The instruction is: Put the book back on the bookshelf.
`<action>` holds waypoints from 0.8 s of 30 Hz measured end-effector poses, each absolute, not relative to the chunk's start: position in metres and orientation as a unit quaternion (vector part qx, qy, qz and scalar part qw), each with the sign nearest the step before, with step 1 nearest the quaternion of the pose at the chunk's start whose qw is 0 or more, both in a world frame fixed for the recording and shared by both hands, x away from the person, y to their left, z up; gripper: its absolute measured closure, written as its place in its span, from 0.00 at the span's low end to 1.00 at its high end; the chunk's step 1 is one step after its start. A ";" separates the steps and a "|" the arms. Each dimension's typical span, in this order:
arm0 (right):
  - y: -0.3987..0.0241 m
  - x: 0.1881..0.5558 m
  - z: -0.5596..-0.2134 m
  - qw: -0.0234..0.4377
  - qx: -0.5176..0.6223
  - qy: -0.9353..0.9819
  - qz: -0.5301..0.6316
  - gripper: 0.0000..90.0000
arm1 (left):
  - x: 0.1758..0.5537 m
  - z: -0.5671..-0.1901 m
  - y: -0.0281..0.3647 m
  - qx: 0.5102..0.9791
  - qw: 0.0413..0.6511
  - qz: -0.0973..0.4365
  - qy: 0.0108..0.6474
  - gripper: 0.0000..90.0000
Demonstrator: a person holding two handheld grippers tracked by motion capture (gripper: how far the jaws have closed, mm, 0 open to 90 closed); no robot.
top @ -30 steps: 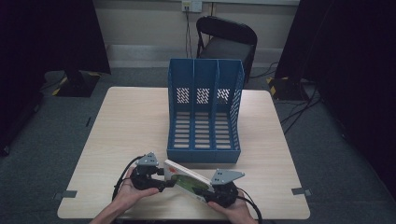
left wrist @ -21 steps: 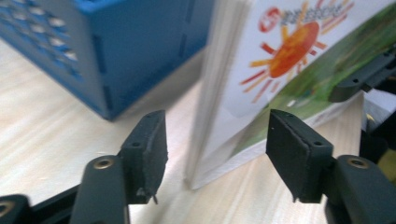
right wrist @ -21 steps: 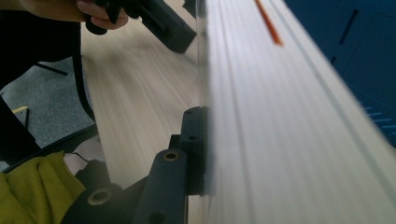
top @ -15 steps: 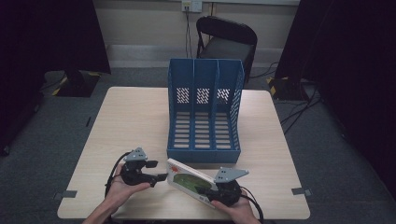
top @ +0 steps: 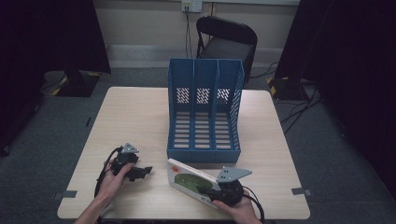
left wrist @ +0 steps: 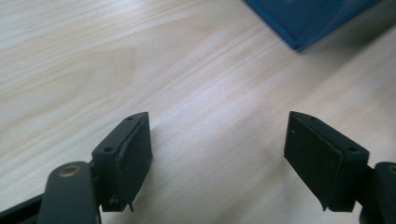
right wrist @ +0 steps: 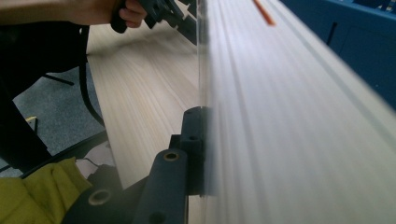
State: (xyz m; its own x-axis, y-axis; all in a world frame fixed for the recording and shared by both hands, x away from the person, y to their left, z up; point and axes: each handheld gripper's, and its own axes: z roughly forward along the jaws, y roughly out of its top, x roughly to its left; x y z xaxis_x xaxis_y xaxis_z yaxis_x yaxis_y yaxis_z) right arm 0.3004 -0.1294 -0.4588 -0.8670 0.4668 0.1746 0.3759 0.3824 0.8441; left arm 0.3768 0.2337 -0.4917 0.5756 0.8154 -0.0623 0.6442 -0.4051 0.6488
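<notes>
Your left gripper (top: pixel 145 171): jaws spread wide with nothing between them; they have just been opening, and bare wood shows in the gap in the left gripper view.
Your right gripper (top: pixel 205 190): clamped on the book (top: pixel 189 179), one jaw pressed flat against its cover in the right gripper view.
Book: stands on its long edge, tilted, on the table (top: pixel 140 116) straight ahead of your right gripper; apart from your left gripper, off to its right.
File rack (top: pixel 205 112): blue, three open slots, just beyond the book's far edge and ahead of both grippers; its near corner shows at the top right of the left gripper view (left wrist: pixel 308 23).
Surface: pale wood-grain tabletop, rounded corners, bare around your left gripper.
Cables: a black one loops from each gripper back toward you.
Tape: small grey marks on the floor by the table's two near corners, left (top: pixel 69 193) and right (top: pixel 300 191).
Room: grey carpet, a black chair (top: pixel 226 39) beyond the rack, dark curtains on both sides, a wall socket above the chair.
</notes>
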 end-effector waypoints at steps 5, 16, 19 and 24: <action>-0.133 0.299 -0.454 0.048 0.254 0.826 0.501 0.85 | 0.377 -0.496 0.232 0.825 0.314 0.165 0.440 0.21; -0.132 0.296 -0.448 0.044 0.246 0.827 0.504 0.85 | 0.377 -0.507 0.235 0.806 0.350 0.188 0.439 0.08; -0.132 0.294 -0.444 0.043 0.244 0.825 0.508 0.85 | 0.377 -0.507 0.236 0.808 0.348 0.188 0.437 0.08; -0.136 0.292 -0.434 0.043 0.235 0.821 0.518 0.85 | 0.377 -0.507 0.236 0.807 0.348 0.187 0.438 0.07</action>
